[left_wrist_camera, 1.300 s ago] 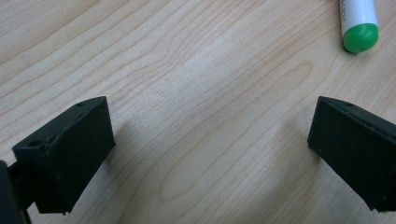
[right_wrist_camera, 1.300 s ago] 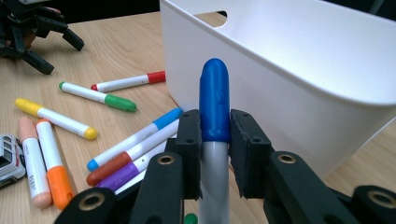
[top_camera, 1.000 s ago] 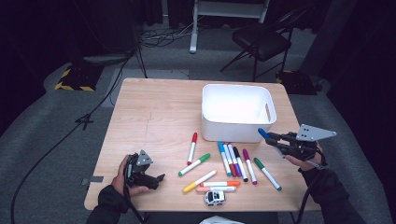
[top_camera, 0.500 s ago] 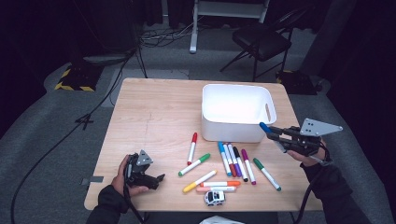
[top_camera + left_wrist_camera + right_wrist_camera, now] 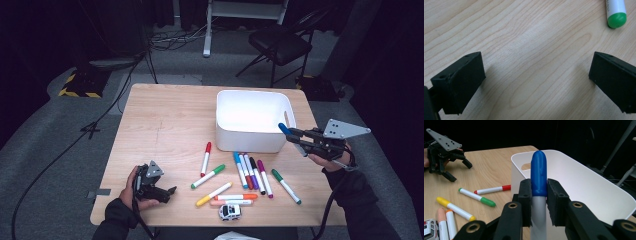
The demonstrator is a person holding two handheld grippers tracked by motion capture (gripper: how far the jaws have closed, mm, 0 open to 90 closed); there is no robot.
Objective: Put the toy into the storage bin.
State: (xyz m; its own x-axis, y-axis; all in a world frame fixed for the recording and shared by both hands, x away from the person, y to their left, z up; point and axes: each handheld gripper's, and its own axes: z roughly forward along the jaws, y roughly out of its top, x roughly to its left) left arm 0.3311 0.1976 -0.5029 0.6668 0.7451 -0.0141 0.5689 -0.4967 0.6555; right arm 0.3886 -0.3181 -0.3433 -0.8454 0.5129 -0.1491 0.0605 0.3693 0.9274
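My right gripper (image 5: 296,138) is shut on a blue-capped marker (image 5: 284,129), held in the air at the front right corner of the white bin (image 5: 225,131). In the right gripper view the blue-capped marker (image 5: 539,173) stands upright between the pads, its cap pointing at the white bin (image 5: 584,187). My left gripper (image 5: 167,192) rests on the table near the front left, held by a hand. Its jaws stand wide open over bare wood in the left gripper view (image 5: 536,75), with nothing between them. A green marker cap (image 5: 616,18) lies just beyond.
Several markers lie in front of the bin: a red one (image 5: 205,157), a green one (image 5: 208,176), a yellow one (image 5: 213,194), an orange one (image 5: 236,197) and a row of others (image 5: 250,172). A small toy car (image 5: 230,211) sits near the front edge.
My right gripper has risen with the blue marker and drawn closer to the bin's front right corner. The left gripper has stayed where it was.
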